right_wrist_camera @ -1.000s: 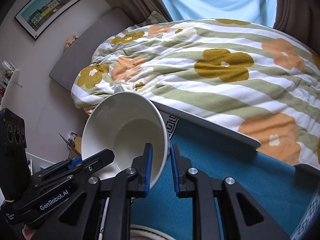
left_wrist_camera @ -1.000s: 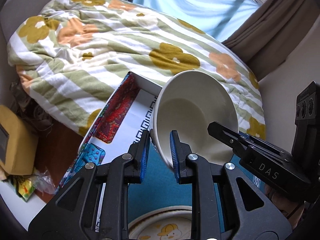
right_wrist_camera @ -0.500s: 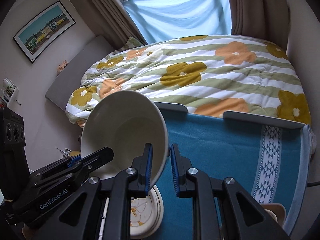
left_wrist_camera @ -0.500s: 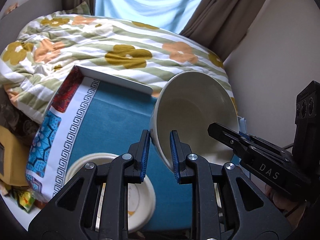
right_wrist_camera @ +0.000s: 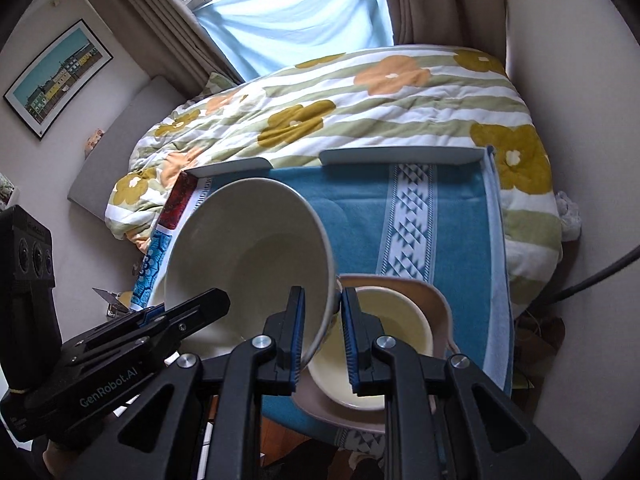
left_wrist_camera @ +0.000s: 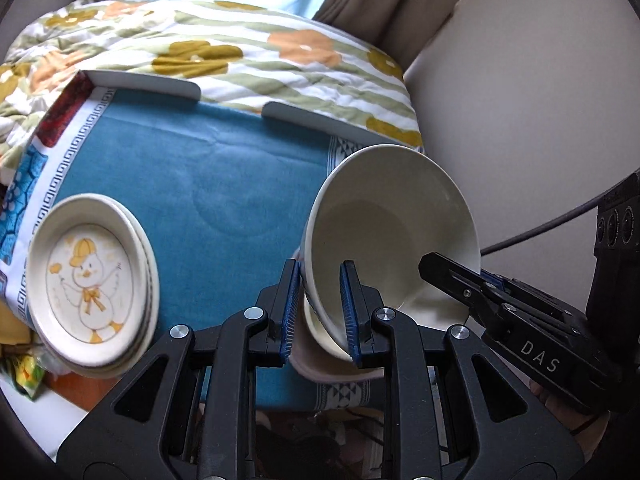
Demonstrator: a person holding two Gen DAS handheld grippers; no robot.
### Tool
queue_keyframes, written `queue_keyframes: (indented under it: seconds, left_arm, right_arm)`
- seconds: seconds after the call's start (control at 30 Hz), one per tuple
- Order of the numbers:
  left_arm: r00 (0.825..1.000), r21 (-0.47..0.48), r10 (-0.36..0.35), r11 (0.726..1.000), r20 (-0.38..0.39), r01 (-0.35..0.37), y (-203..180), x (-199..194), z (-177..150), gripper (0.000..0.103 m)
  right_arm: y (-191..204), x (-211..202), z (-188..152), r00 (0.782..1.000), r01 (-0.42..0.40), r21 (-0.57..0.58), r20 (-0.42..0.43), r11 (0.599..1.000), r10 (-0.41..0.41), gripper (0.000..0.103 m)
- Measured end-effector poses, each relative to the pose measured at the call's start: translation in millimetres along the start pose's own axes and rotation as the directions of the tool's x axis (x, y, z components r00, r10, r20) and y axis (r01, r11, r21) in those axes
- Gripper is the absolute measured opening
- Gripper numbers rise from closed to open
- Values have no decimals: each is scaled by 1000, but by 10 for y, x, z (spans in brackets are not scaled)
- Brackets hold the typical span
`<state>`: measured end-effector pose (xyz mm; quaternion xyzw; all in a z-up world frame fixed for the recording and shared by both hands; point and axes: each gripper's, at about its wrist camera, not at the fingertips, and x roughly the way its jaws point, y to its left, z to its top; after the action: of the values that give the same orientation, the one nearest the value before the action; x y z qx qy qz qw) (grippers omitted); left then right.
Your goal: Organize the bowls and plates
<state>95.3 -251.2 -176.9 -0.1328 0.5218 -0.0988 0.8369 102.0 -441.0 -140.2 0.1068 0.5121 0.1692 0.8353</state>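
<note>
Left claw (left_wrist_camera: 320,308): clamped on the big bowl (left_wrist_camera: 392,236) rim.
Right claw (right_wrist_camera: 322,334): clamped on the opposite rim.
Big bowl: tilted in the air above a small bowl (right_wrist_camera: 384,344) on a pink plate (right_wrist_camera: 438,308).
Duck plates (left_wrist_camera: 90,276): stacked at the cloth's (left_wrist_camera: 208,184) left edge.

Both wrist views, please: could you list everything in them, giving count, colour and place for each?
Large bowl: one, cream, held tilted above the table by both grippers.
Small bowl: one, pale yellow, nested in the pink dish.
Pink dish: one, near right edge of the table.
Duck plates: a stack, count unclear, cream, table's left edge.
Table cloth: one, teal with patterned borders.
Quilt: one, striped and flowered, on the bed behind.
Picture: one, framed, left wall.
Curtains: brown, beside the window.
Left gripper: black, jaws closed on the large bowl's rim.
Right gripper: black, jaws closed on the opposite rim.
</note>
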Motion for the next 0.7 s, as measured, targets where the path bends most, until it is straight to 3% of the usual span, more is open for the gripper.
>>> queue_keyframes:
  seconds: [0.33,0.7]
  left_arm:
    - [988,85,44,996,-151,-32,-190,554,-251,18]
    - [970,208,137,974,-198,-95,-307,816,-259,18]
  right_arm:
    - [-555,316,-413,994,29,127,-112,991,-15,17]
    - [-590,473,-456,987,91,104,-139,990,-76,17]
